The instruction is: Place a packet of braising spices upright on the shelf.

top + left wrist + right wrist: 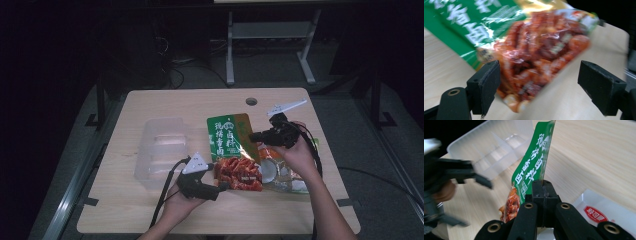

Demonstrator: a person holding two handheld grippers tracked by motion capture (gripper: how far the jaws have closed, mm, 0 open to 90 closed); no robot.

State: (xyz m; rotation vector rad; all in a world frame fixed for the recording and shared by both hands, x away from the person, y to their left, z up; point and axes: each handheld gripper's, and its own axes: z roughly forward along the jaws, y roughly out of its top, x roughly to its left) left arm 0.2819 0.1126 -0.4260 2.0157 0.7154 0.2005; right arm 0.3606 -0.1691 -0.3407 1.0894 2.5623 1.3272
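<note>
Green snack packet (pixel 227 136) lies mid-counter, its upper right edge lifted, its red printed end (pixel 541 57) toward the person. Right gripper (pixel 256 136): jaws fully closed, pinching the packet's edge (pixel 534 167). Left gripper (pixel 225 186): jaws wide apart, holding nothing, the packet's red end between them without contact. Clear plastic container (pixel 159 150) stands left of the packet on the counter (pixel 190 102); white packet (pixel 604 212) lies right

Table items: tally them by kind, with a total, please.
Green-and-red snack packet, pinched by the right gripper: 1
White snack packets: at least 1; the overlapping pile is hard to separate
Clear plastic divided tray: 1
Total: at least 3
</note>
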